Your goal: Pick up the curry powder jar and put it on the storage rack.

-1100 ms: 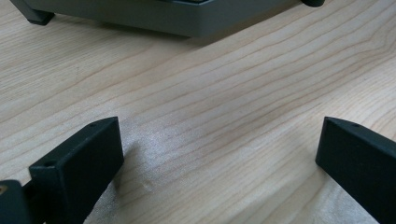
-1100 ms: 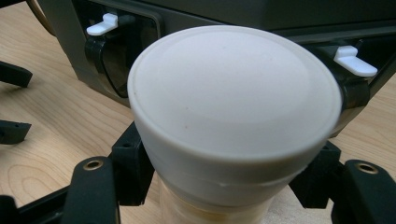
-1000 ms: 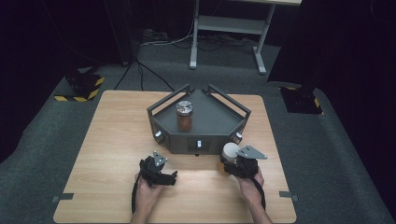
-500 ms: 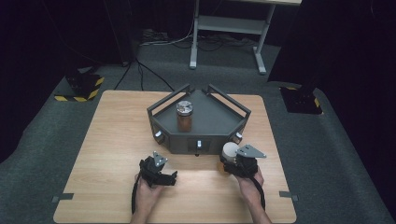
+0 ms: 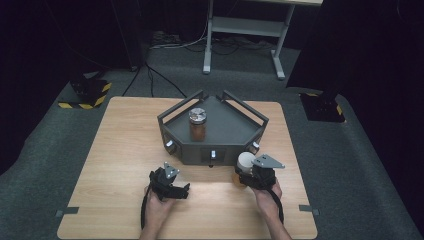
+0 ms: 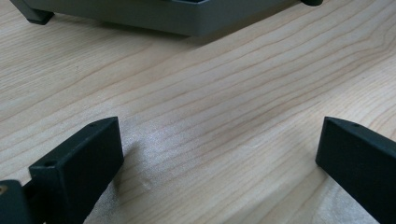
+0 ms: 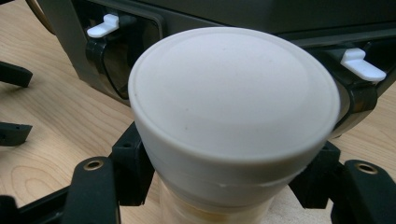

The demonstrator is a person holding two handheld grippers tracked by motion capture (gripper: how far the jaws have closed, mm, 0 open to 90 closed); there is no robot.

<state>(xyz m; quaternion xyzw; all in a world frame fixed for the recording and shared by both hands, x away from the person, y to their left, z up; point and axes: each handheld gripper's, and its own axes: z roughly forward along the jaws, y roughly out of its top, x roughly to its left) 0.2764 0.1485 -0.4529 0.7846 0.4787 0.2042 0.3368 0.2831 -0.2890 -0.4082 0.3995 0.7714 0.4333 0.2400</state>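
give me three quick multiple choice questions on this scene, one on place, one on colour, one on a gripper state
1. Where does the silver-lidded jar stand?
A. on the dark grey tray
B. on the bare table
C. on the floor

2. What colour is the lid of the jar in the right gripper?
A. red
B. white
C. green

3. How is the left gripper?
A. shut on a jar
B. shut on a cloth
C. open, holding nothing

Answers: 1 A, it stands inside the tray's rails; 2 B, the right gripper view shows it white; 3 C, its fingers stand wide apart over bare wood.
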